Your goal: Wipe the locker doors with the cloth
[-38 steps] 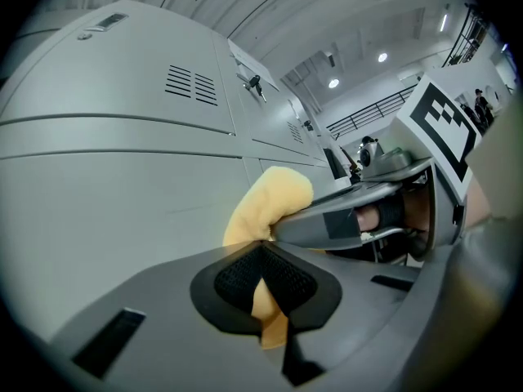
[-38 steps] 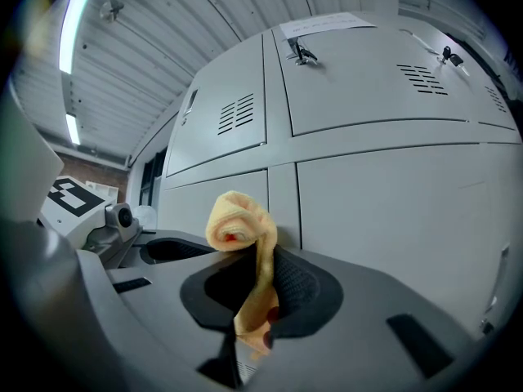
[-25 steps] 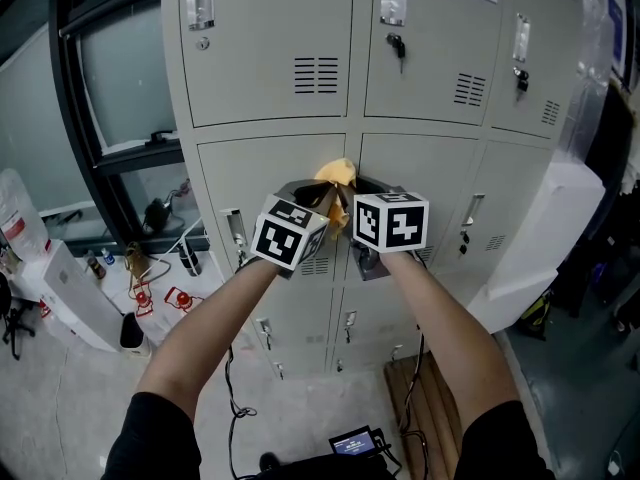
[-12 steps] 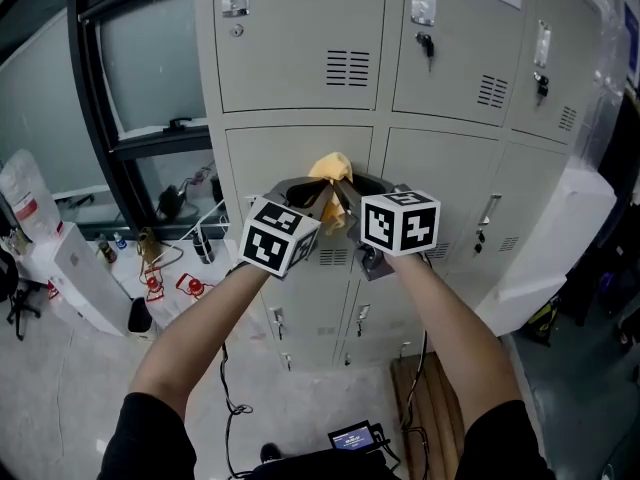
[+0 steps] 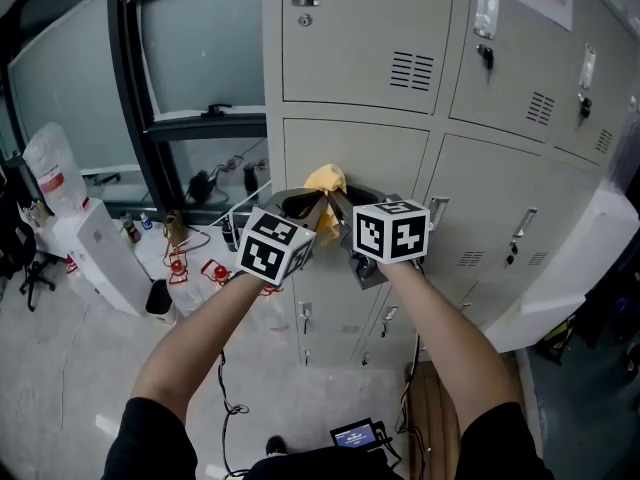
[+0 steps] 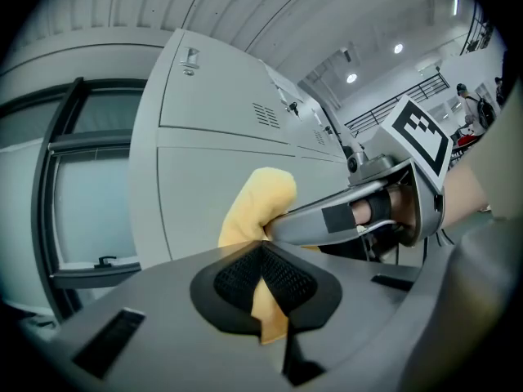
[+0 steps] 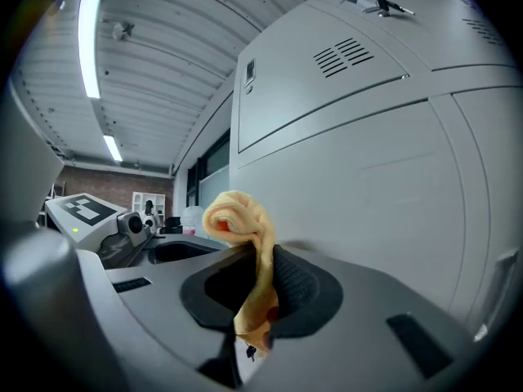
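Observation:
A bunched yellow cloth [image 5: 325, 181] is held up against a grey locker door [image 5: 350, 153] in the middle row of the locker bank. Both grippers pinch it together. My left gripper [image 5: 303, 206] is shut on the cloth [image 6: 257, 211], its marker cube at the left. My right gripper [image 5: 338, 208] is shut on the same cloth [image 7: 245, 227], and a fold of it hangs through the jaws. The cloth's top lump sits close to the door face; contact cannot be told.
The grey lockers [image 5: 520, 98] run to the right, with handles and keys [image 5: 485, 56] and vent slots [image 5: 412, 70]. A dark-framed window [image 5: 180, 78] is at left. White boxes [image 5: 95, 253], cables and small items lie on the floor. A wooden pallet [image 5: 435, 418] lies below.
The view has swung left and the lockers now sit further right in it. Both grippers stay shut on the cloth, held at the same door region.

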`<state>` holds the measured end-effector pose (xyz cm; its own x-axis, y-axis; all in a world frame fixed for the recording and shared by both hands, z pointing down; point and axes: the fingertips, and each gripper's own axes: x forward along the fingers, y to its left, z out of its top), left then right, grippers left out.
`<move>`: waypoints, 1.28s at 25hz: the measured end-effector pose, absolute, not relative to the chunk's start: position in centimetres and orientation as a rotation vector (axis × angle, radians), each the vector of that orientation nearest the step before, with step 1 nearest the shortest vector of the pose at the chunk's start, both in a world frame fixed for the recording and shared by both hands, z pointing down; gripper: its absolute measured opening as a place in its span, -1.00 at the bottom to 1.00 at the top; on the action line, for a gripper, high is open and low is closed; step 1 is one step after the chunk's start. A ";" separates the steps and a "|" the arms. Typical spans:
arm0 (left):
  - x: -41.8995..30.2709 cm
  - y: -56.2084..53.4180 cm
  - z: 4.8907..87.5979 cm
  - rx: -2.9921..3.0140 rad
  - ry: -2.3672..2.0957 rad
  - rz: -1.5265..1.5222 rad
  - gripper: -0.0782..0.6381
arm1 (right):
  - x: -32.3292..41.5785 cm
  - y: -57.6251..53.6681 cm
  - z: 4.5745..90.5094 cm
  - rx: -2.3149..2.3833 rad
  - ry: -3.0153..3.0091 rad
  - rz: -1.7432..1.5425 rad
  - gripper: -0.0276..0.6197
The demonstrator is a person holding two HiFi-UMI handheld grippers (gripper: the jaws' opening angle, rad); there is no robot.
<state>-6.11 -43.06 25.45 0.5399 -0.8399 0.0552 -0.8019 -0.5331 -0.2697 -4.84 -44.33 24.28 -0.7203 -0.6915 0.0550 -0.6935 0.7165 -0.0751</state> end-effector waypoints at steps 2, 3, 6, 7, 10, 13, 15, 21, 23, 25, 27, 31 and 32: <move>-7.5 -43.0 26.3 -2.567 1.412 -0.274 -0.73 | -6.3 -44.3 25.1 1.145 -2.886 0.157 -0.70; -8.2 -43.0 26.6 -2.568 1.423 -0.279 -0.73 | -6.9 -44.3 25.5 1.136 -2.885 0.165 -0.70; -9.7 -43.2 27.8 -2.569 1.444 -0.300 -0.73 | -8.4 -44.5 26.6 1.127 -2.867 0.171 -0.70; -10.1 -43.3 28.3 -2.569 1.449 -0.311 -0.73 | -8.8 -44.6 27.0 1.131 -2.858 0.172 -0.70; -11.0 -43.9 29.4 -2.572 1.463 -0.337 -0.73 | -9.7 -45.2 28.1 1.165 -2.827 0.175 -0.70; -11.7 -44.7 30.4 -2.584 1.471 -0.361 -0.73 | -10.2 -45.7 29.0 1.215 -2.787 0.157 -0.70; -11.9 -45.3 30.9 -2.591 1.469 -0.379 -0.73 | -10.4 -46.0 29.4 1.250 -2.767 0.143 -0.70; -11.9 -46.2 31.1 -2.596 1.436 -0.378 -0.73 | -10.3 -46.8 29.6 1.289 -2.757 0.127 -0.70; -11.9 -46.2 31.0 -2.595 1.430 -0.375 -0.73 | -10.3 -47.0 29.6 1.290 -2.757 0.129 -0.70; -11.8 -46.2 31.0 -2.593 1.428 -0.372 -0.73 | -10.3 -47.1 29.7 1.289 -2.759 0.131 -0.70; -11.8 -46.3 31.0 -2.590 1.429 -0.373 -0.73 | -10.2 -47.1 29.7 1.287 -2.765 0.135 -0.70; -11.7 -46.2 31.1 -2.553 1.438 -0.408 -0.73 | -10.1 -47.0 29.7 1.296 -2.759 0.118 -0.70; -11.7 -46.2 31.1 -2.540 1.442 -0.419 -0.73 | -10.1 -47.0 29.7 1.303 -2.754 0.104 -0.70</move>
